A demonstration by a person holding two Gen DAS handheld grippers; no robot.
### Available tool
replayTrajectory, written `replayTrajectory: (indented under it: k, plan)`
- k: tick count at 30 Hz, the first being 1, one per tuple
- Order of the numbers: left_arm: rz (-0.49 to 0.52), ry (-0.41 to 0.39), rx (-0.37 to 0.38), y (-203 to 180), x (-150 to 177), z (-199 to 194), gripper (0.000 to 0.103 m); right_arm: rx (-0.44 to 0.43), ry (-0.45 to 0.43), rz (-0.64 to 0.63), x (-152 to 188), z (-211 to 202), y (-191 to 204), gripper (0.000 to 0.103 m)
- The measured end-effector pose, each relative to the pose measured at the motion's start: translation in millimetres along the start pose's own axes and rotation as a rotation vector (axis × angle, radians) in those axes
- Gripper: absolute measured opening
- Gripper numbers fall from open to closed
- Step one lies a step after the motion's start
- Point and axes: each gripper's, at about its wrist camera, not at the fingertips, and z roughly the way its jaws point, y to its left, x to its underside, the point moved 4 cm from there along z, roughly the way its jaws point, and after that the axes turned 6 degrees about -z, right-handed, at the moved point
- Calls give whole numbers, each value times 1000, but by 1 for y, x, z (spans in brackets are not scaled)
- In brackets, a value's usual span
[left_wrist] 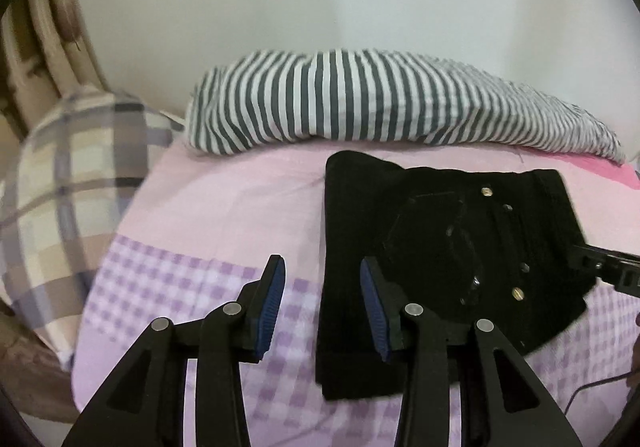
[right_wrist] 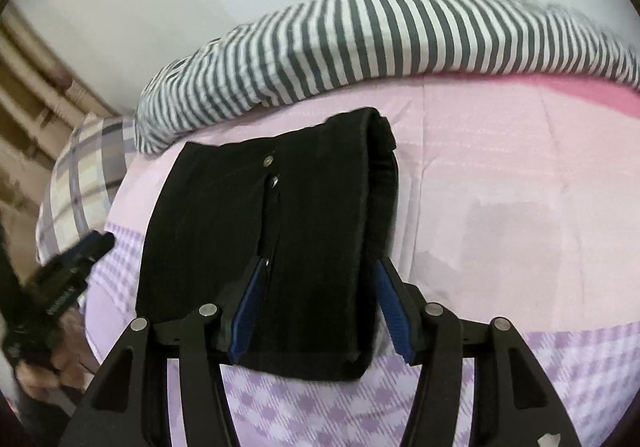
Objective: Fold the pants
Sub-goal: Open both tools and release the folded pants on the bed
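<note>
The black pants (left_wrist: 440,247) lie folded into a compact stack on the pink and purple bed sheet (left_wrist: 220,207). They also show in the right wrist view (right_wrist: 280,227), with metal buttons on top. My left gripper (left_wrist: 322,267) is open, hovering just left of the stack's left edge. My right gripper (right_wrist: 320,267) is open above the stack's near right part, holding nothing. The right gripper's tip (left_wrist: 608,267) shows at the right edge of the left wrist view. The left gripper (right_wrist: 80,259) shows at the left edge of the right wrist view.
A grey and white striped pillow (left_wrist: 380,103) lies along the back of the bed against the white wall; it also shows in the right wrist view (right_wrist: 360,47). A plaid pillow (left_wrist: 72,175) sits at the left by a wooden headboard (left_wrist: 36,27). A thin black cable (left_wrist: 592,387) trails at the right.
</note>
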Motion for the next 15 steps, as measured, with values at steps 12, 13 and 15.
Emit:
replayTrajectory:
  k: [12, 13, 15]
  plan:
    - [8, -57, 18, -16, 37, -72, 49, 120, 44, -40, 31, 8, -8, 54]
    - [3, -59, 17, -16, 39, -75, 49, 127, 52, -38, 31, 10, -9, 55]
    - [-4, -65, 12, -17, 45, -81, 51, 136, 63, -32, 32, 14, -12, 57]
